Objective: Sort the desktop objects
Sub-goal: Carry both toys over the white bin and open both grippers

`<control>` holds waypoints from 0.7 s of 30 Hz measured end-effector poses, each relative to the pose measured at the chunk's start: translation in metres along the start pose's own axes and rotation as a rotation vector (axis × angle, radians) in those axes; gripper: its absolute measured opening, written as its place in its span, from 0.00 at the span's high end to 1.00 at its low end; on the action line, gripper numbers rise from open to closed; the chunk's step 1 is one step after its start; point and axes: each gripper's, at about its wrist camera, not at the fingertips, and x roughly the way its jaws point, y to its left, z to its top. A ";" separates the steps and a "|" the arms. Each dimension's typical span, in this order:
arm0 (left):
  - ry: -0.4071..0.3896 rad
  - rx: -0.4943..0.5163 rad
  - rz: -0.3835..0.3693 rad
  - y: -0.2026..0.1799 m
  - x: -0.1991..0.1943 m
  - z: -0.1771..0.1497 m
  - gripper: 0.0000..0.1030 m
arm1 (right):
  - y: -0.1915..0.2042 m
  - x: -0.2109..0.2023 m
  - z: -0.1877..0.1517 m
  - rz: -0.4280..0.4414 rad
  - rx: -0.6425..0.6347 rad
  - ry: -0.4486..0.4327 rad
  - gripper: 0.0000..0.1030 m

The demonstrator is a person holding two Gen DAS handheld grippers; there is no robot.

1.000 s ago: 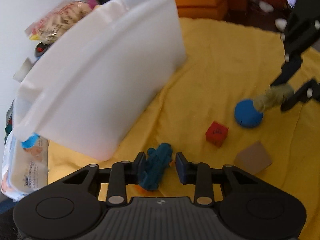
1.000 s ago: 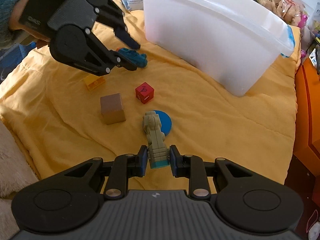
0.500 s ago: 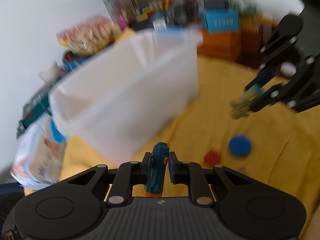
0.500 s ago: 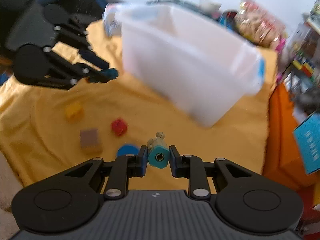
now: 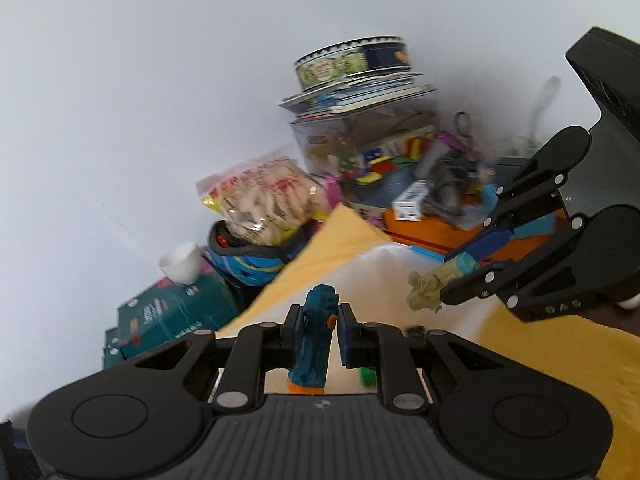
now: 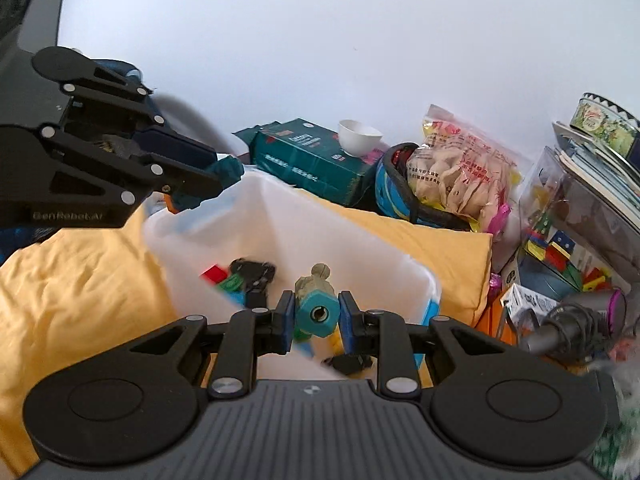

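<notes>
- We see a teal carton (image 6: 310, 155) against the white wall (image 6: 320, 40), with a small white cup (image 6: 359, 136) on top.
- Beside it we find a bag of snacks (image 6: 456, 176) resting on a blue pouch (image 6: 394, 196).
- At the right we note a clear case of coloured blocks (image 6: 560, 240) under stacked books (image 6: 592, 156) and a round tin (image 6: 604, 120).

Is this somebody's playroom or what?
Probably a cluttered room at home: a yellow blanket, a white toy bin, a snack bag and a clear box of coloured blocks against the wall.
</notes>
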 end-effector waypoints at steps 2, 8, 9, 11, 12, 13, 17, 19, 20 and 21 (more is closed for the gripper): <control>0.002 0.000 0.002 0.001 0.018 0.001 0.80 | -0.006 0.016 0.006 -0.010 0.007 0.002 0.75; 0.141 -0.084 -0.019 0.006 0.079 -0.028 0.80 | -0.010 0.061 0.001 -0.034 0.036 0.085 0.75; 0.178 -0.092 -0.025 0.006 0.087 -0.034 0.77 | -0.010 0.067 -0.003 -0.034 0.045 0.107 0.74; 0.213 -0.105 -0.011 0.006 0.092 -0.043 0.76 | -0.010 0.072 -0.010 -0.029 0.058 0.139 0.70; 0.218 -0.115 -0.009 0.008 0.091 -0.045 0.72 | -0.011 0.073 -0.011 -0.026 0.062 0.139 0.67; 0.218 -0.124 -0.017 0.009 0.090 -0.046 0.69 | -0.012 0.073 -0.010 -0.022 0.062 0.138 0.66; 0.196 -0.124 0.015 0.011 0.074 -0.041 0.54 | -0.012 0.065 -0.003 -0.028 0.055 0.104 0.66; 0.179 -0.124 0.034 0.011 0.062 -0.035 0.49 | -0.013 0.059 0.002 -0.020 0.060 0.084 0.65; 0.168 -0.130 0.042 0.011 0.056 -0.031 0.45 | -0.013 0.056 0.006 -0.014 0.064 0.073 0.64; 0.152 -0.142 0.043 0.011 0.047 -0.028 0.40 | -0.012 0.050 0.008 -0.013 0.066 0.059 0.63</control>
